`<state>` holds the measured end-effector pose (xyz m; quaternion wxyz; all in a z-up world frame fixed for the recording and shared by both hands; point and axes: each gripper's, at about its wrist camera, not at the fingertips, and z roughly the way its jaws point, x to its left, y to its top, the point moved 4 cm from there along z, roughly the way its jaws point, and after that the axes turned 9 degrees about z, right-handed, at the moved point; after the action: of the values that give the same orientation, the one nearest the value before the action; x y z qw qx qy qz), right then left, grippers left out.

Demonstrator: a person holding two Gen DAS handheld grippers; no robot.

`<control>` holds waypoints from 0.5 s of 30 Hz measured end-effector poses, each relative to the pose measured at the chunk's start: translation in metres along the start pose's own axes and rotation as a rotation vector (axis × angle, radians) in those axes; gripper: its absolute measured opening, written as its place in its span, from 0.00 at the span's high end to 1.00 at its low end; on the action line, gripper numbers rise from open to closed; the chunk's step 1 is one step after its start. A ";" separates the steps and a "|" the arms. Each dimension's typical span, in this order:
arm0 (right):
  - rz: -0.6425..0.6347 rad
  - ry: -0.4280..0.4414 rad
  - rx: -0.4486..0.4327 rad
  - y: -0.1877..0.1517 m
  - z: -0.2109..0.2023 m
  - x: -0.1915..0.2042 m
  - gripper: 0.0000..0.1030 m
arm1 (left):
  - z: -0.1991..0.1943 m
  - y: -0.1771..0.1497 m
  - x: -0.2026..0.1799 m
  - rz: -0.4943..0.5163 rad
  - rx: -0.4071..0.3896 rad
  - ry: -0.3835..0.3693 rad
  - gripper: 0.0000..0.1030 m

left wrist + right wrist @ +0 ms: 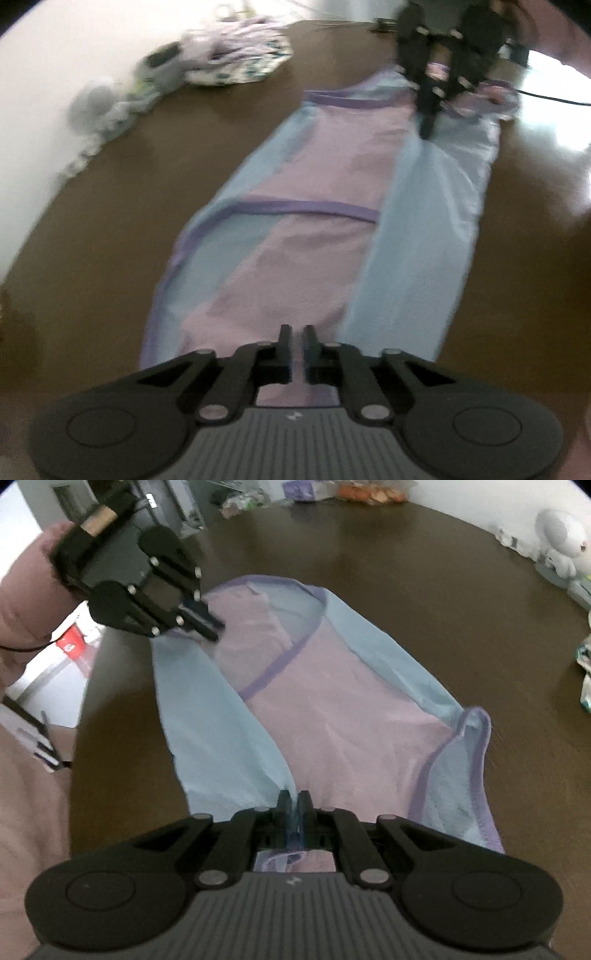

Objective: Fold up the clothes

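A pink and light-blue garment with purple trim (306,236) lies lengthwise on the dark brown table (110,221), its near side panel folded over. My left gripper (296,330) hovers over one end with its fingers nearly together and a narrow empty gap between them. In the right wrist view the left gripper (216,631) sits at the garment's (332,701) far end. My right gripper (294,796) is shut on a light-blue fold of the garment at the other end. It also shows in the left wrist view (428,125), far off.
A patterned pile of clothes (236,59) and white soft toys (99,110) lie along the table's far edge by the wall. A white plush toy (565,542) sits at the right. A red and white box (70,646) lies beyond the table's left edge.
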<state>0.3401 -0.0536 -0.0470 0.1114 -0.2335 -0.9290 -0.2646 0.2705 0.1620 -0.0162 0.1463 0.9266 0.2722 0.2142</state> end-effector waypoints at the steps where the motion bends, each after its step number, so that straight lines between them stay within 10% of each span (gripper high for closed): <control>1: 0.009 0.004 -0.020 -0.001 -0.002 0.000 0.94 | -0.003 0.004 0.001 -0.020 -0.020 0.020 0.78; 4: 0.052 -0.019 -0.127 -0.016 -0.029 -0.003 0.38 | -0.019 0.028 -0.011 -0.029 -0.131 0.029 0.59; 11: 0.144 -0.094 -0.398 -0.080 -0.120 -0.002 0.33 | -0.022 0.107 -0.082 0.126 -0.323 -0.108 0.57; 15: 0.102 -0.225 -0.393 -0.141 -0.142 0.022 0.33 | 0.002 0.143 -0.104 0.195 -0.311 -0.137 0.54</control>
<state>0.2632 -0.2286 0.0170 -0.0273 -0.3255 -0.8532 -0.4065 0.2554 -0.0133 0.0047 0.2842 0.9273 0.1343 0.2034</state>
